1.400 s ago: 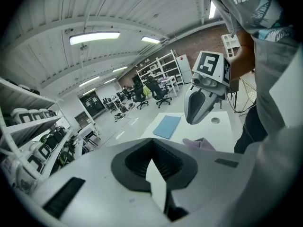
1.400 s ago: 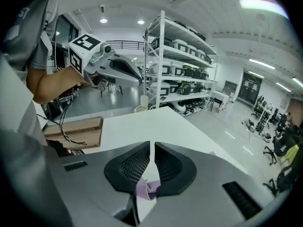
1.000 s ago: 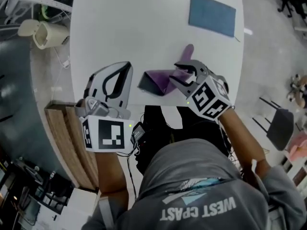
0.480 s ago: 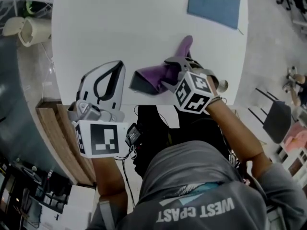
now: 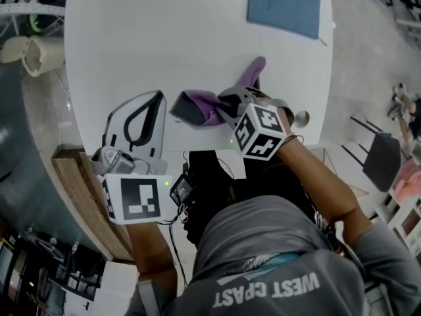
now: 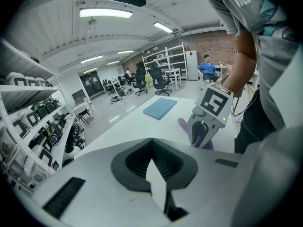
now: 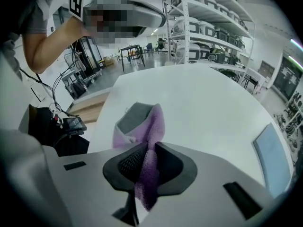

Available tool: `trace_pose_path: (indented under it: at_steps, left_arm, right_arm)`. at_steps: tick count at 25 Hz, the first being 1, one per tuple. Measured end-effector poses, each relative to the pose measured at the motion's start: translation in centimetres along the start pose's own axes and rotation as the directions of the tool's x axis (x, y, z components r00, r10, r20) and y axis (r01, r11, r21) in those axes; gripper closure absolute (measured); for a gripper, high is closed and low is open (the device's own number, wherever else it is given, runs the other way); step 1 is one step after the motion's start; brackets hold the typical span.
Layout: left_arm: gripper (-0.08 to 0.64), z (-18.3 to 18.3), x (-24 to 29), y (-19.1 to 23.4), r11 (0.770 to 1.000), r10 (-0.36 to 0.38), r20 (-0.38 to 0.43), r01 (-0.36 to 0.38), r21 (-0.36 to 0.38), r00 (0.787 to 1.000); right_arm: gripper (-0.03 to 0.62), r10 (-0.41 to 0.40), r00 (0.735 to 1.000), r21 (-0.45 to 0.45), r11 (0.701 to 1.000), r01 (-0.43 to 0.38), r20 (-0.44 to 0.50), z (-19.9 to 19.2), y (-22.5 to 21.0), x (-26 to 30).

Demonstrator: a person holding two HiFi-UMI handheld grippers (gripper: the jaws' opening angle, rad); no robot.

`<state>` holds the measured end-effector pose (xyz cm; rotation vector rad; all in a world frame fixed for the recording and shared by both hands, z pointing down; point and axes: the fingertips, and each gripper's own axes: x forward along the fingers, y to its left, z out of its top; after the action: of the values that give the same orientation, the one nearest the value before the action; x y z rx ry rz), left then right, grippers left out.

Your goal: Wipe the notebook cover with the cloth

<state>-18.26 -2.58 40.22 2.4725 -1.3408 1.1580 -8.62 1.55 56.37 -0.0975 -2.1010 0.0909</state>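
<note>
Now the right gripper (image 7: pixel 147 167), its jaws just closing, pinches the purple cloth (image 5: pixel 197 106), well apart from the blue notebook (image 5: pixel 283 6). The left gripper (image 6: pixel 156 181), farther from the notebook, is clenched and empty.

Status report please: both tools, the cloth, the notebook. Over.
Right tool, jaws just closing, shut on purple cloth on the table. Left tool shut, empty. Blue notebook lies far off, not yet wiped. Nothing between cloth and notebook.

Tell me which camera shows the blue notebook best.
The head view: the notebook is seen from above, nearly whole. The left gripper view shows it small, slanted; the right gripper view catches only part.
</note>
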Motion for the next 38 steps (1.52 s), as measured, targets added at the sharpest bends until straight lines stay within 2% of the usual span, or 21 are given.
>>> trace_pose_path:
  at_steps: [4, 9, 15, 21, 23, 27, 30, 33, 38]
  left_arm:
    - [0.56, 1.0, -0.1, 0.7, 1.0, 0.006, 0.011, -0.006, 0.022, 1.0]
    - [0.56, 3.1, 0.1, 1.8, 0.998, 0.012, 0.015, -0.013, 0.063, 1.0]
    - [0.56, 6.6, 1.0, 3.1, 0.994, 0.018, 0.03, -0.021, 0.107, 0.999]
    - [0.56, 9.0, 2.5, 3.2, 0.992, 0.013, 0.024, -0.016, 0.129, 1.0]
    - [0.56, 9.5, 3.3, 3.0, 0.99, 0.005, 0.018, -0.007, 0.138, 1.0]
    - [0.56, 10.4, 5.2, 2.4, 0.99, -0.02, 0.002, 0.02, 0.142, 1.0]
    - [0.56, 11.5, 6.9, 1.8, 0.987, -0.044, -0.002, 0.044, 0.152, 0.999]
    - [0.56, 12.6, 8.6, 1.2, 0.984, -0.071, -0.002, 0.07, 0.165, 0.998]
    - [0.56, 14.6, 10.7, 0.1, 0.979, -0.102, 0.012, 0.098, 0.179, 0.995]
  right_arm:
    - [0.523, -0.037, 0.997, 0.027, 0.999, 0.035, 0.061, 1.1, -0.9, -1.6]
    - [0.523, -0.132, 0.982, 0.051, 0.991, 0.126, 0.136, 2.8, -4.4, -5.1]
    - [0.523, -0.269, 0.944, 0.095, 0.962, 0.255, 0.189, 3.8, -11.4, -9.5]
    - [0.523, -0.388, 0.905, 0.166, 0.918, 0.361, 0.177, 1.9, -19.8, -11.5]
    - [0.523, -0.391, 0.906, 0.179, 0.914, 0.363, 0.16, 1.0, -21.9, -10.6]
    - [0.523, -0.354, 0.927, 0.196, 0.924, 0.328, 0.121, -1.4, -24.1, -7.8]
    - [0.523, -0.353, 0.928, 0.25, 0.915, 0.317, 0.117, -3.8, -25.0, -8.4]
    - [0.523, -0.397, 0.914, 0.333, 0.876, 0.349, 0.087, -8.1, -26.3, -10.9]
    - [0.523, -0.465, 0.885, 0.453, 0.787, 0.418, -0.01, -16.9, -28.2, -15.7]
